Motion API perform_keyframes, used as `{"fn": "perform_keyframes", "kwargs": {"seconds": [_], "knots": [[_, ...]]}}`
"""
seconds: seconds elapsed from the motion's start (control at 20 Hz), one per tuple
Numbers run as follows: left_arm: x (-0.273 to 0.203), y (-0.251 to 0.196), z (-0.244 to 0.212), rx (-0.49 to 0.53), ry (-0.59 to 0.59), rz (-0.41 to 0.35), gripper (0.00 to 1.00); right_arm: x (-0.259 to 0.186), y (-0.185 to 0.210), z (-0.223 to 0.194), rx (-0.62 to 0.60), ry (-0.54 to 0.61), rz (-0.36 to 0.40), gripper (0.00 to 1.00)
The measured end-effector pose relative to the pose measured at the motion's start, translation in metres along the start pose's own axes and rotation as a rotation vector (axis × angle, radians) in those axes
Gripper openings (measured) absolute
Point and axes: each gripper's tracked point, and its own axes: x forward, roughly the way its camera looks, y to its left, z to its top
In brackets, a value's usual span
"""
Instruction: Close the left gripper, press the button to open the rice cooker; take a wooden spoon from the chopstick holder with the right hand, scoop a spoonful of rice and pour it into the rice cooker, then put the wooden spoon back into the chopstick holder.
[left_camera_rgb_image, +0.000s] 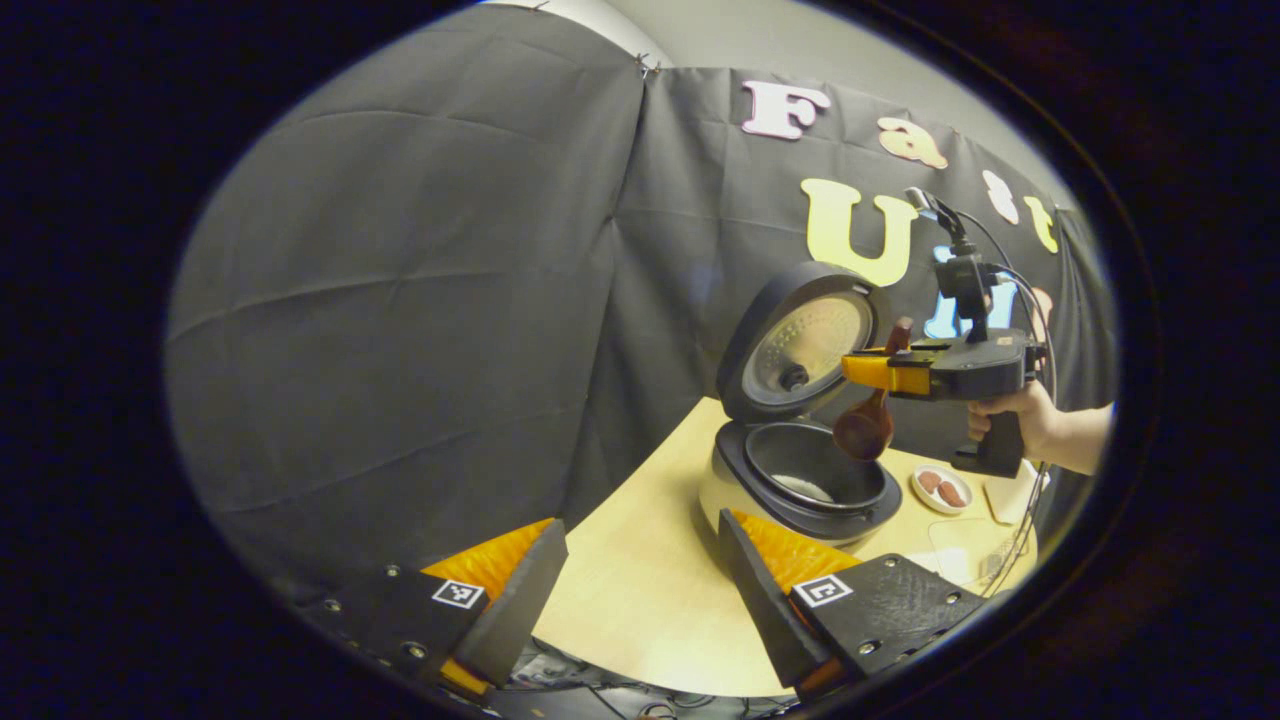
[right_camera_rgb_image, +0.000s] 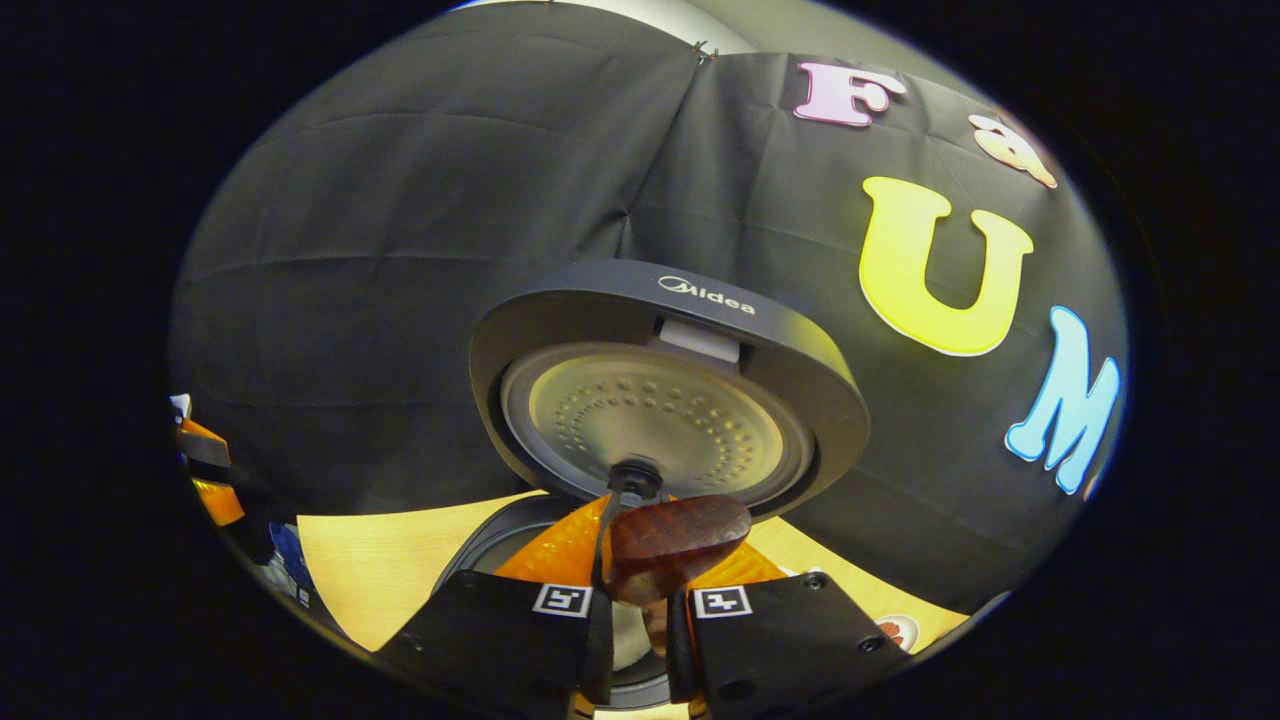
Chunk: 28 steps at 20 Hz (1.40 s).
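Wooden and dark reddish-brown, the wooden spoon (left_camera_rgb_image: 868, 420) hangs above the open rice cooker (left_camera_rgb_image: 800, 480), with its bowl pointing down over the inner pot and its handle end rising above the right gripper (left_camera_rgb_image: 868, 370). This gripper is pinching the spoon by the handle, both fingers pressed on it; in the right gripper view the rounded, glossy end of the handle (right_camera_rgb_image: 675, 545) stands up between the two fingers, very close to the camera. A hand (left_camera_rgb_image: 1020, 415) holds the gripper body from the side, so that the spoon stays over the pot and not over the bench (left_camera_rgb_image: 640, 600). I think the spoon is held like this for pouring the rice, because its bowl is tilted downward; something pale lies at the bottom of the pot, probably rice, but I cannot tell how much. The lid (right_camera_rgb_image: 665, 385) of the cooker stands open and upright behind the pot, its metal inner plate with small dimples facing forward, so the button was pressed already. The left gripper (left_camera_rgb_image: 640, 590) is spread wide and holds nothing, waiting low over the bench in front of the cooker. A small white dish (left_camera_rgb_image: 940, 490) with two brownish pieces stands just beside the cooker. The step that remains, in my judgement, is returning the spoon to the chopstick holder.
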Motion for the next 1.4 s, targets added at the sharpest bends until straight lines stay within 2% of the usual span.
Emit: {"fn": "perform_keyframes", "kwargs": {"seconds": [0.25,0.55,0.8,1.05,1.15,1.2,1.4], "knots": [[-0.001,-0.02,0.001,0.018,0.0,-0.041,0.96,-0.042,-0.018,0.014,0.234,-0.023,0.0,0.23],[0.006,-0.058,-0.005,0.041,0.014,-0.128,0.96,-0.102,-0.075,0.018,0.468,-0.06,-0.078,0.23],[0.01,-0.109,-0.005,0.08,0.02,-0.235,0.96,-0.162,-0.146,-0.011,0.602,-0.079,-0.227,0.23],[0.014,-0.171,-0.001,0.127,0.021,-0.356,0.96,-0.237,-0.214,-0.071,0.707,-0.071,-0.436,0.2],[0.014,-0.196,-0.001,0.138,0.026,-0.397,0.96,-0.268,-0.232,-0.095,0.763,-0.07,-0.497,0.23],[0.014,-0.205,0.0,0.142,0.029,-0.409,0.96,-0.284,-0.235,-0.113,0.788,-0.063,-0.532,0.21],[0.01,-0.241,0.004,0.132,0.037,-0.435,0.96,-0.337,-0.264,-0.17,0.883,-0.039,-0.637,0.23]]}}
